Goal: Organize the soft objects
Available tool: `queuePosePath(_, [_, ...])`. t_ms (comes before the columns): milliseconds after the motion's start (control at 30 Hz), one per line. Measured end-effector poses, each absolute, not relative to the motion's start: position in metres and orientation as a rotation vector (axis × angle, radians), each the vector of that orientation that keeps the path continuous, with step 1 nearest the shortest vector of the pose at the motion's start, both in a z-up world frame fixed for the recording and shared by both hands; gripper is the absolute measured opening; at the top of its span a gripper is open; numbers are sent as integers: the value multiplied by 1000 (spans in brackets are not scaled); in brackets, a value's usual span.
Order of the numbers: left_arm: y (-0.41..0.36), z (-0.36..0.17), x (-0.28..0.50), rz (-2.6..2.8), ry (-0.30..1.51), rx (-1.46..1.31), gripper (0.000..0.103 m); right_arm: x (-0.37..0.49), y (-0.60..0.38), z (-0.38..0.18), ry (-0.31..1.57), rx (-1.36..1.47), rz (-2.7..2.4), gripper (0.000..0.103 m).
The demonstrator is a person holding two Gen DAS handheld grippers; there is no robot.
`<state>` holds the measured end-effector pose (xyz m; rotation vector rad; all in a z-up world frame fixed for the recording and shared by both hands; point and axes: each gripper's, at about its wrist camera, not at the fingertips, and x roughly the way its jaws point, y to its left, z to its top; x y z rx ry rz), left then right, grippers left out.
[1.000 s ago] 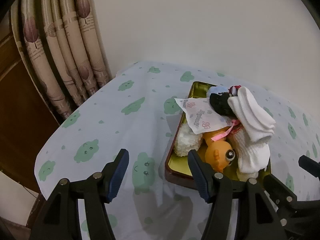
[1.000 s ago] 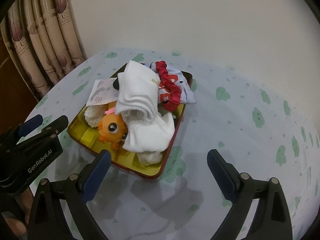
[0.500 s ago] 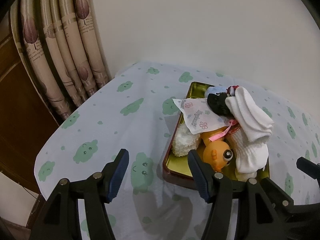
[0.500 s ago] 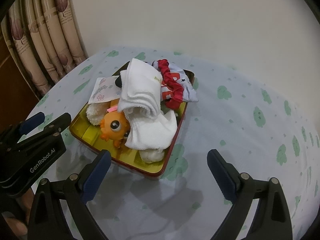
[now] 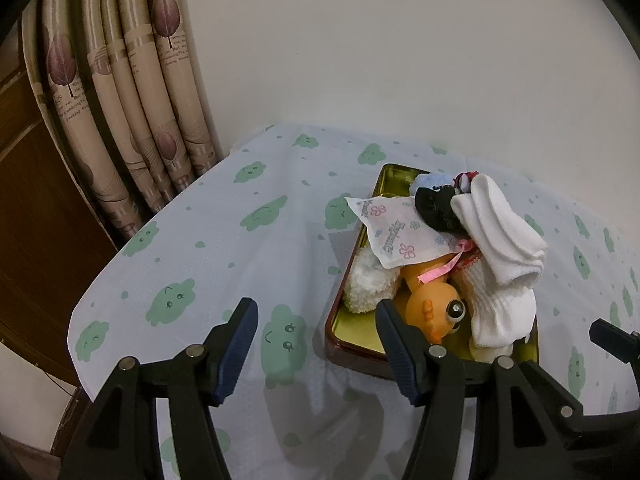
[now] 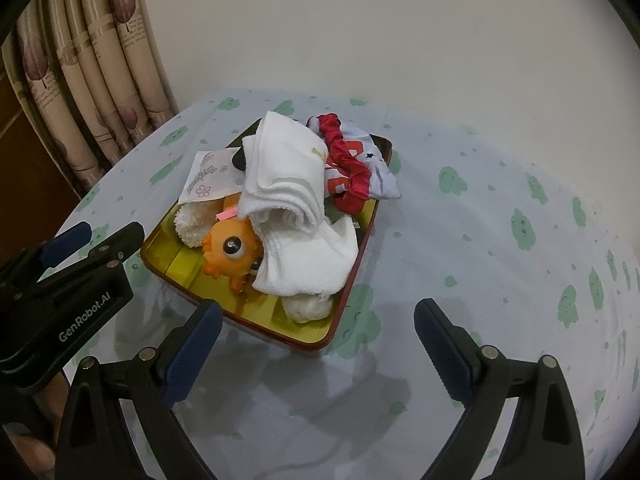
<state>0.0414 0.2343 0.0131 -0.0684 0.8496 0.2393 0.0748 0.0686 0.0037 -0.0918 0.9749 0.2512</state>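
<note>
Almost nothing has changed over the last second: left gripper (image 5: pixel 316 340) and right gripper (image 6: pixel 316 340) both hover with jaws wide and empty over the bench (image 6: pixel 500 240), just short of the tray (image 6: pixel 168 256). The soft objects, white towel (image 6: pixel 288 184), orange toy (image 6: pixel 230 248) and red scrunchie (image 6: pixel 352 176), stay heaped in it. Likely sorting has not started, or the pile is done.

The black plastic body of the left gripper (image 6: pixel 76 312), seen in the right wrist view, carries the white words "GenRobot.AI". The flat white paper packet with pink flowers (image 5: pixel 394 232) has a dark word printed along it, but the letters are too blurred to read. The beige curtain with brown leaf prints (image 5: pixel 132 92) shows small lines of text, also unreadable.
</note>
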Motion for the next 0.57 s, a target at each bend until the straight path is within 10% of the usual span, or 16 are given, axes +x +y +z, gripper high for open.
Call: queuePosePath(567, [228,18,38,246,825,-66,63,74,69,4,973,-95,258,95])
